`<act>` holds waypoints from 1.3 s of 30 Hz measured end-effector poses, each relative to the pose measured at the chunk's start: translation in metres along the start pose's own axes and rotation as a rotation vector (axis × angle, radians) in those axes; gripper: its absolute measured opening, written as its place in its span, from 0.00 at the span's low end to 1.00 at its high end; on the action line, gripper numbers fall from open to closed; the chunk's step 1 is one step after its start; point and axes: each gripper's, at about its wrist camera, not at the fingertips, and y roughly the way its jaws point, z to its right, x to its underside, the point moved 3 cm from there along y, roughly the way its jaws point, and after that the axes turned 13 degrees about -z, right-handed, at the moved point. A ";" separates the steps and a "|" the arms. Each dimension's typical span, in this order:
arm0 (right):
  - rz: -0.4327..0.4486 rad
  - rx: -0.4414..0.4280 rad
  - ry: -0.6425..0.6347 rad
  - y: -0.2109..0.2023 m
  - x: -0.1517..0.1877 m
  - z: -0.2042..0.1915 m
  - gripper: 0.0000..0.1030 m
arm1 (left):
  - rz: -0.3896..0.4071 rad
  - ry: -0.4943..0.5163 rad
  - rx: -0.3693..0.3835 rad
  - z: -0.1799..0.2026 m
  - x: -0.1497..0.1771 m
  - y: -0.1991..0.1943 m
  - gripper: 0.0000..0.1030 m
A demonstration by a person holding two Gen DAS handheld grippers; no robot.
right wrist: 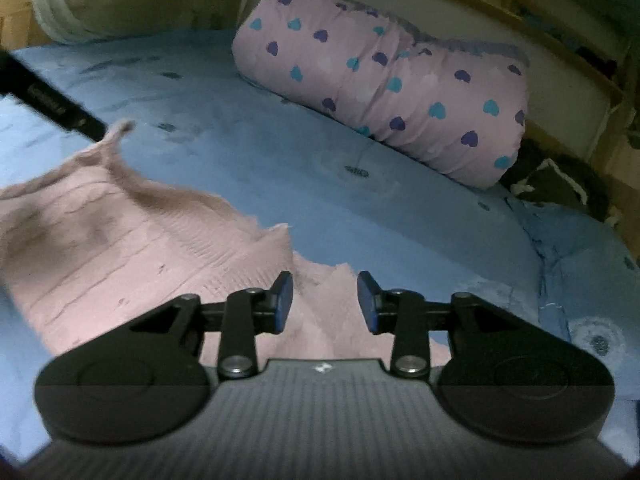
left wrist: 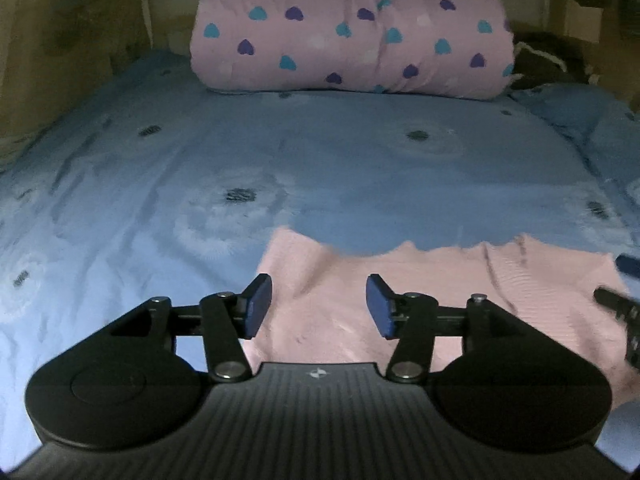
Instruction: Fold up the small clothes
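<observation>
A small pink knitted garment [left wrist: 420, 296] lies spread on the blue bedsheet [left wrist: 320, 160]. My left gripper [left wrist: 319, 304] hovers over its left part with the blue pads apart and nothing pinched between them. In the right wrist view the same pink garment [right wrist: 120, 248] stretches to the left, one corner sticking up. My right gripper [right wrist: 325, 300] stands open above its right edge, a raised fold of cloth showing in the gap without being pressed. The right gripper's dark fingers [left wrist: 624, 304] show at the left view's right edge, and the left gripper's arm [right wrist: 52, 100] shows at upper left.
A rolled pink quilt with blue and purple hearts [left wrist: 348, 32] lies across the head of the bed, also seen as the quilt [right wrist: 392, 92]. Dark clothing [right wrist: 556, 184] is bunched beside it at the right. A wooden bed frame [right wrist: 568, 40] borders the back.
</observation>
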 end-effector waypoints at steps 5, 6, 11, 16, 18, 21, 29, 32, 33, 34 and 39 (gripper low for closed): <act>0.012 -0.083 -0.030 -0.026 0.018 -0.003 0.52 | -0.017 -0.033 0.075 0.013 0.019 0.014 0.60; 0.013 -0.103 -0.036 -0.029 0.022 -0.005 0.55 | -0.022 -0.039 0.074 0.014 0.023 0.020 0.60; -0.020 -0.203 -0.130 -0.030 0.035 -0.021 0.59 | -0.056 -0.027 0.036 0.015 0.036 0.055 0.60; -0.073 -0.203 -0.230 -0.008 0.044 -0.046 0.58 | -0.026 0.032 -0.001 0.020 0.042 0.062 0.61; -0.104 -0.195 -0.225 0.003 0.045 -0.049 0.58 | -0.027 0.011 0.012 0.017 0.040 0.063 0.62; -0.108 -0.237 -0.130 0.010 0.044 -0.041 0.56 | -0.026 0.002 0.016 0.014 0.040 0.065 0.62; -0.069 -0.218 0.013 0.009 0.039 -0.008 0.12 | -0.028 -0.017 -0.009 0.011 0.037 0.072 0.63; -0.042 -0.150 0.086 0.012 0.031 0.016 0.12 | -0.028 -0.030 -0.007 0.009 0.035 0.074 0.63; -0.039 -0.128 0.118 0.014 0.028 0.027 0.12 | -0.027 -0.036 -0.007 0.008 0.034 0.074 0.63; -0.038 -0.097 0.141 0.018 0.027 0.037 0.12 | -0.025 -0.039 -0.008 0.007 0.033 0.075 0.63; -0.084 0.054 0.245 0.047 0.033 0.079 0.12 | -0.021 -0.056 -0.007 0.004 0.031 0.078 0.64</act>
